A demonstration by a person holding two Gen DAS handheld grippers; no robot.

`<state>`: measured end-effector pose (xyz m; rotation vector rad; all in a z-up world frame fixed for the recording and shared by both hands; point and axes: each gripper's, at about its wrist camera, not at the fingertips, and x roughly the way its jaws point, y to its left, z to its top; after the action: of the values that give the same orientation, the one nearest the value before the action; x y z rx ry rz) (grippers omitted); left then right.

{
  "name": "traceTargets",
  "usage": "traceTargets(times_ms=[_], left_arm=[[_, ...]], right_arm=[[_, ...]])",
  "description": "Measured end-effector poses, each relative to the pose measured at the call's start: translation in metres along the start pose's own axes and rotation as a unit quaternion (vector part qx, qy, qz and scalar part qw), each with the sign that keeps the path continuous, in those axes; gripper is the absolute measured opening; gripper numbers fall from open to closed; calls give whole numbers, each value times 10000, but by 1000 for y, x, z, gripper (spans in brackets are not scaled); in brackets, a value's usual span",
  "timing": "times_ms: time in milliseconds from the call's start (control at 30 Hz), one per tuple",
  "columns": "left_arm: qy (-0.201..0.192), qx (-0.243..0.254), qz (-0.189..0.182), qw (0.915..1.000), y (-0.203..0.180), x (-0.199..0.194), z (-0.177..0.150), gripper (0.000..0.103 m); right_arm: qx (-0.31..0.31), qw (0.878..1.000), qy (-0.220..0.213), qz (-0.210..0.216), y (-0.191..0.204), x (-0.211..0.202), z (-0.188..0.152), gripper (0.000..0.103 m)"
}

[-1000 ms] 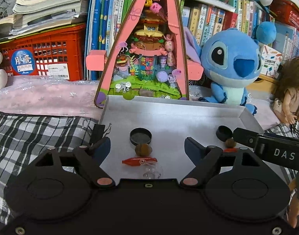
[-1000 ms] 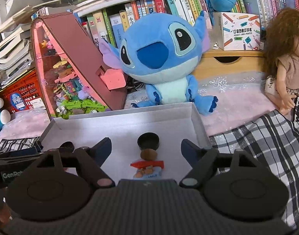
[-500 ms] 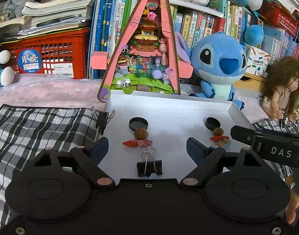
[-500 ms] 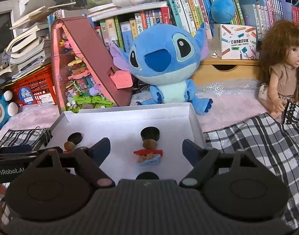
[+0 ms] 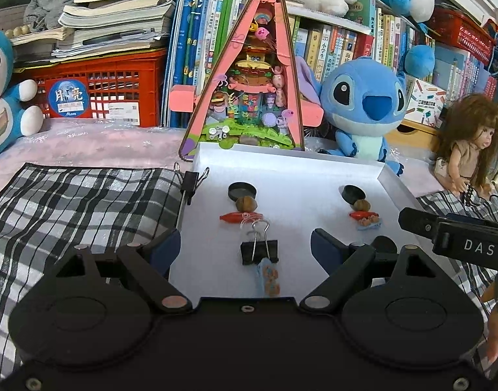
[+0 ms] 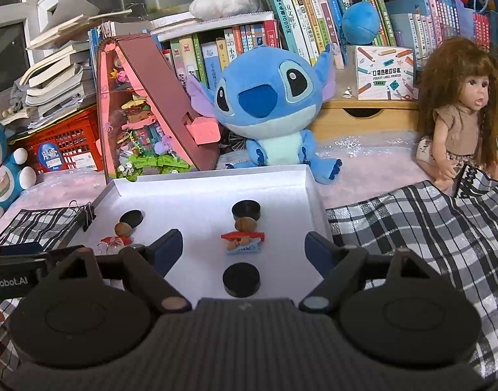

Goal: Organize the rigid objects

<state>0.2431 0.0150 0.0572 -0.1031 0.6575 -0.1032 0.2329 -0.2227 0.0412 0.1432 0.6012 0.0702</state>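
Note:
A white tray [image 5: 281, 154] holds two short rows of small things. In the left wrist view the near row runs black disc [image 5: 242, 191], walnut [image 5: 246, 203], red piece [image 5: 235, 217], black binder clip [image 5: 259, 251], blue charm [image 5: 269, 277]. My left gripper [image 5: 245, 244] is open over the clip, touching nothing. In the right wrist view the other row runs black disc [image 6: 246, 209], walnut [image 6: 245, 224], red piece [image 6: 243, 236], blue charm [image 6: 244, 248], second black disc [image 6: 241, 279]. My right gripper [image 6: 244, 244] is open above this row and holds nothing.
A second binder clip [image 5: 190, 182] grips the tray's left rim. A pink triangular model house [image 5: 249, 97], a blue plush [image 5: 366, 107] and a doll [image 6: 457, 120] stand behind the tray. Plaid cloth [image 5: 79, 208] lies on both sides. A red crate [image 5: 98, 88] and books fill the back.
Both grippers have drawn back from the tray. The binder clip and blue charm have come into the left view, and the near black disc into the right view.

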Motion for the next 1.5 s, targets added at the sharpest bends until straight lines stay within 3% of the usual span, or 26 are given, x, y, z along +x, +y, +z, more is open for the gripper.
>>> traceTargets(times_ms=[1033, 1500], left_arm=[[59, -10, -174, 9998, 4, -41, -39, 86], [76, 18, -68, 9999, 5, -49, -62, 87]], right_arm=[[-391, 9991, -172, 37, 14, -44, -33, 93], [-434, 9988, -209, -20, 15, -59, -55, 94]])
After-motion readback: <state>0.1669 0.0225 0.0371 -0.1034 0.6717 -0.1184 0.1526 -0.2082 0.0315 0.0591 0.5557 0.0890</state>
